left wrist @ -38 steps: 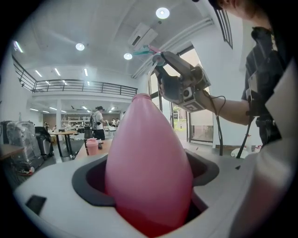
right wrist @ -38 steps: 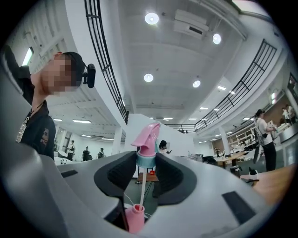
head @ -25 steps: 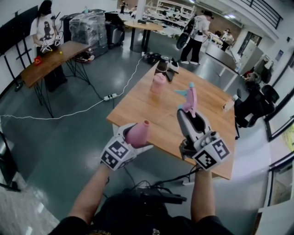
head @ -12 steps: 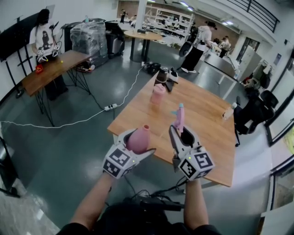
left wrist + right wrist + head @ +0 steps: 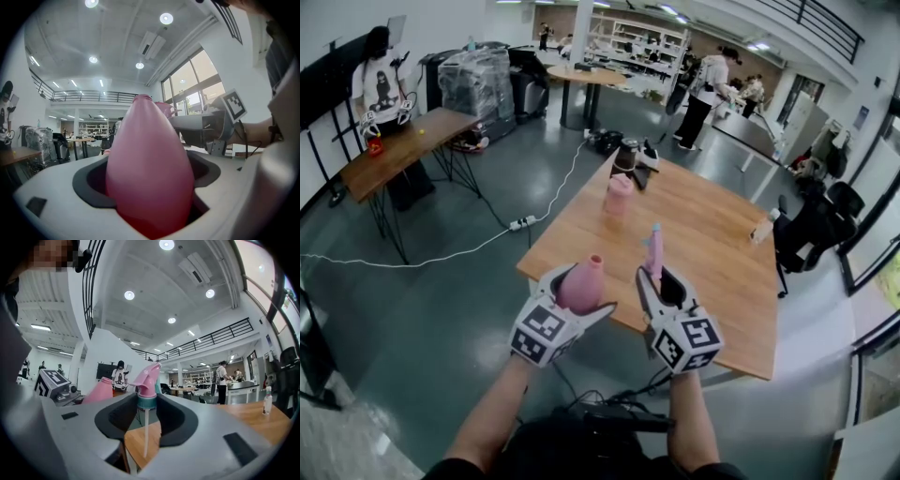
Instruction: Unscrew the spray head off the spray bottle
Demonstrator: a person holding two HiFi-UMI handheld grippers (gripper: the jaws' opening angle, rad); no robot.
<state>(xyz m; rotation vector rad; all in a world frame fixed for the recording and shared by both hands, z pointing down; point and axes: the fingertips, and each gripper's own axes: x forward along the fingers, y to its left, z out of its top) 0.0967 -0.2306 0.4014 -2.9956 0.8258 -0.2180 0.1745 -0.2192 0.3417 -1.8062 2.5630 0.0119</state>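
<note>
Pink plastic bottle (image 5: 149,164), probably light and slippery, sits clamped by the left gripper (image 5: 578,302). At its 3 o'clock, the right gripper (image 5: 659,281) has its fingers pinching the spray head (image 5: 147,378) at the collar (its thin tube likely bends).

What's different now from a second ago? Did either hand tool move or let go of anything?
The right tool, gripping the detached spray head, has come down and back toward the person, ending closer to the left tool. Nothing was picked up or released. The left tool keeps holding the pink bottle in about the same place.
</note>
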